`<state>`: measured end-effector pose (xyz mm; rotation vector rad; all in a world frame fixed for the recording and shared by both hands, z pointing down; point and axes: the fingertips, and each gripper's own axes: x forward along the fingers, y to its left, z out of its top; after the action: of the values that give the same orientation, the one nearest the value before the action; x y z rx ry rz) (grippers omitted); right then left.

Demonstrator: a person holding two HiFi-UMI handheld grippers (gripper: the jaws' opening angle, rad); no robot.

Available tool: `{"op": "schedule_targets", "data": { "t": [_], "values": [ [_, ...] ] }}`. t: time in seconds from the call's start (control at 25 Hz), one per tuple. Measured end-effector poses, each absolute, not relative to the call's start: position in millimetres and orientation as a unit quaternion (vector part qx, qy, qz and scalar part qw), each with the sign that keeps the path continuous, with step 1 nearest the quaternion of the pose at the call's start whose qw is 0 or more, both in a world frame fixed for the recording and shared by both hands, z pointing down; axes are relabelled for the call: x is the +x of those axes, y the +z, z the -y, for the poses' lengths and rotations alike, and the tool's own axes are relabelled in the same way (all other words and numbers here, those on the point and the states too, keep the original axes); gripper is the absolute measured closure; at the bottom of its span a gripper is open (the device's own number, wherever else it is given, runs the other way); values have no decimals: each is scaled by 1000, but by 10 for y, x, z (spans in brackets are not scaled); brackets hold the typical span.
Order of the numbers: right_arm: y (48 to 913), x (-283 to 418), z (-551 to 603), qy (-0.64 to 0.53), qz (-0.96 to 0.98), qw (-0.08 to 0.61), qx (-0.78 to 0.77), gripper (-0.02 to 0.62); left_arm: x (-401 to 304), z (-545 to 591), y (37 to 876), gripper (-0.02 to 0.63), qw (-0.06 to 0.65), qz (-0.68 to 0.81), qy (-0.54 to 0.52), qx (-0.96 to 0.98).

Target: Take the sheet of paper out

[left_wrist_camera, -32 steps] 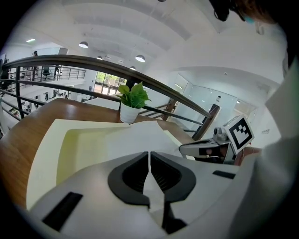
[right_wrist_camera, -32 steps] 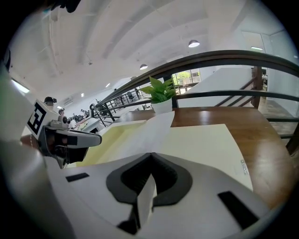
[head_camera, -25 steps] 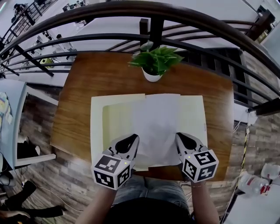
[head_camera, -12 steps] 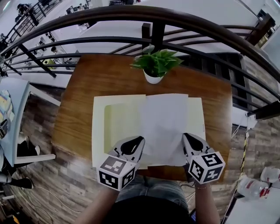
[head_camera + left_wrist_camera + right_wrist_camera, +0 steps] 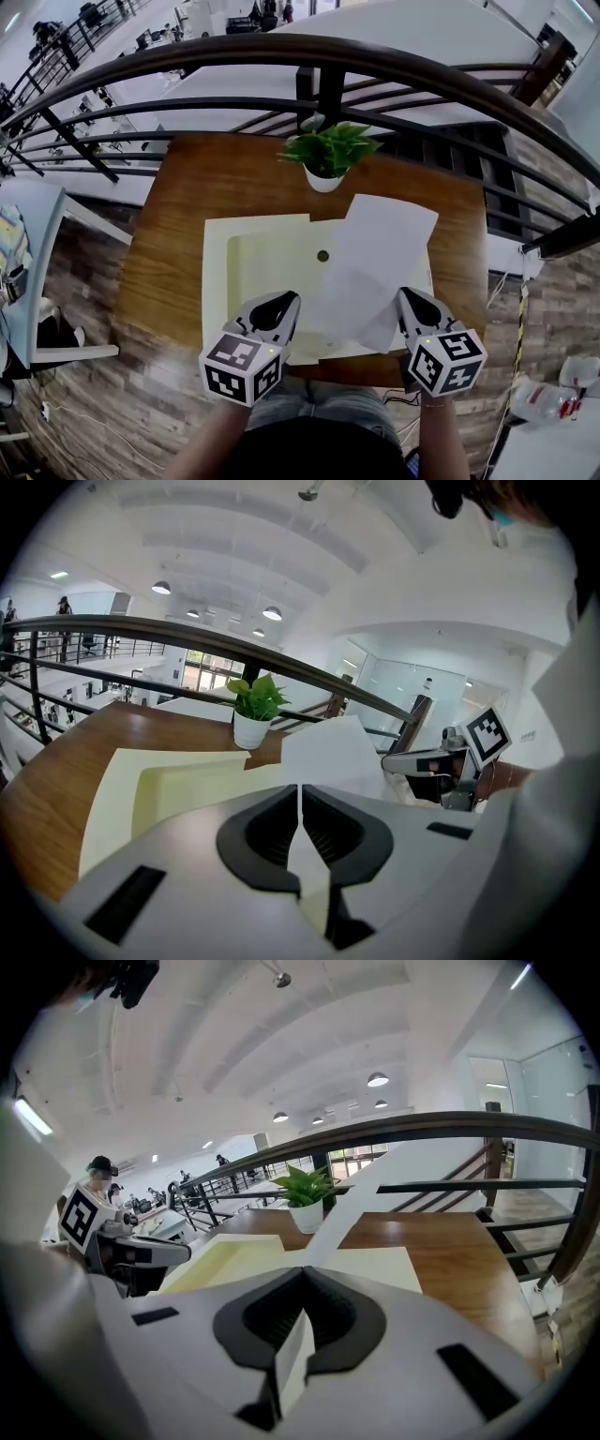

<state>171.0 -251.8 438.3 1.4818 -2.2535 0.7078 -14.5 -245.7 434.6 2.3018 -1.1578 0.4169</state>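
Note:
A pale yellow folder (image 5: 258, 267) lies open on the wooden table (image 5: 187, 187). The white sheet of paper (image 5: 375, 258) is lifted off it and slants to the right, its far corner over the table. My right gripper (image 5: 405, 298) is shut on the sheet's near corner; in the right gripper view the sheet (image 5: 352, 1204) rises from the shut jaws (image 5: 302, 1283). My left gripper (image 5: 281, 302) is shut on the folder's near edge, and a pale strip shows between its jaws (image 5: 300, 803). The left gripper view also holds the folder (image 5: 169, 771) and the sheet (image 5: 333, 752).
A small potted plant (image 5: 328, 150) stands at the table's far edge, just beyond the folder. A dark curved railing (image 5: 403, 70) runs behind the table. A small dark round spot (image 5: 322, 255) shows on the folder's inner face. Wood-pattern floor lies on both sides.
The sheet lay flat over the folder's middle; the right gripper has lifted it and swung its far end to the right, uncovering the folder's inside. The left gripper has stayed in place.

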Motion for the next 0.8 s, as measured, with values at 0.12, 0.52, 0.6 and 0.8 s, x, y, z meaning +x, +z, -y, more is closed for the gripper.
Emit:
{"op": "schedule_targets", "data": {
  "t": [0.12,0.52,0.6,0.8],
  "values": [
    [4233,1676,2541,235,798,165,530,569,-149,2484,4244,580,251,423,148,858],
    [3642,1421,2552,176,820,126,530,569,-222,2560,3959,580,230,422,113,870],
    [3553,1353,2550,166,825,121,527,569,-240,2570,3899,580,223,421,108,872],
    [3365,1170,2545,147,836,101,519,569,-325,2576,3724,580,208,422,90,878]
  ]
}}
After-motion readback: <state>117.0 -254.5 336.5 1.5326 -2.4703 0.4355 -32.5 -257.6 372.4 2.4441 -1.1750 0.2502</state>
